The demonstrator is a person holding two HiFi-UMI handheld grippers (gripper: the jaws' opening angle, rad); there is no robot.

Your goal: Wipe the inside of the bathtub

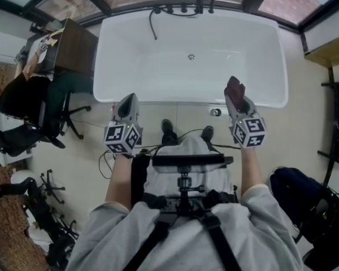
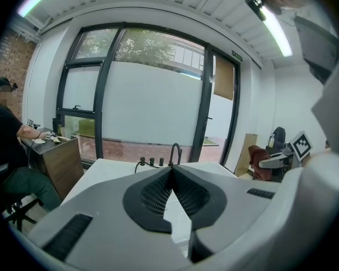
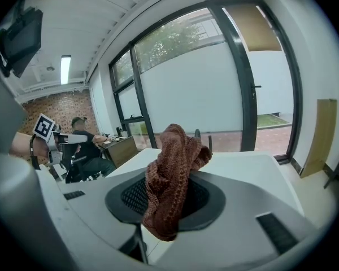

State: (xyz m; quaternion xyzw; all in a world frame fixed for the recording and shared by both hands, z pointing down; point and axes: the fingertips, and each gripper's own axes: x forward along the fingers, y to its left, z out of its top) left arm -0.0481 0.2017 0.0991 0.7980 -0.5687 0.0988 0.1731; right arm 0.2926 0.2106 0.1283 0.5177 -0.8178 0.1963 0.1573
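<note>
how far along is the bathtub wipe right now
Barely begun. Done: the brown cloth is clamped in the right claw. In hand: that claw and the shut, empty left claw hover at the near rim of the bathtub. Left: all the wiping, since the cloth is not yet down on the tub's inside.

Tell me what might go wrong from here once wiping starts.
The brown cloth is only a bunched wad pinched in the right tool; pressed on the bathtub wall, it may pull free.
Its open knit could snag on the faucet fittings at the far rim.
The left tool is shut and empty, so it could not quickly catch a dropped cloth.
</note>
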